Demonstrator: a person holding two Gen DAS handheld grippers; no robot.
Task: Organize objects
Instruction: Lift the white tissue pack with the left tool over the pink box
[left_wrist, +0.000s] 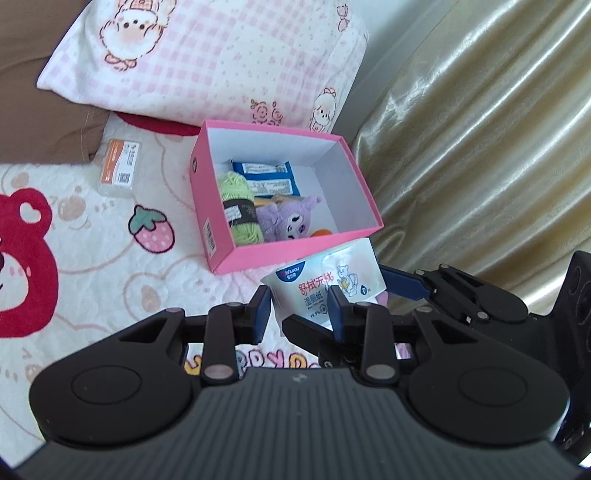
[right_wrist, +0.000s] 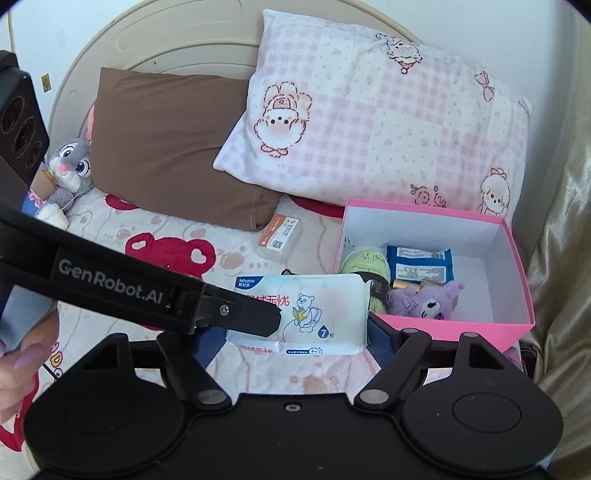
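Right wrist view: both grippers (right_wrist: 295, 328) pinching wipes pack (right_wrist: 314, 306) above bear-print blanket (right_wrist: 155, 229), near pink box (right_wrist: 517, 280), pillows, gold curtain.

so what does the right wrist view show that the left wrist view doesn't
Only the right wrist view: a grey plush rabbit, the curved beige headboard and a whole brown pillow.
Only the left wrist view: a pink strawberry print on the blanket.
Both: the open pink cardboard box, the white wet-wipe packet gripped by both sets of jaws, and the clear plastic case with an orange label.
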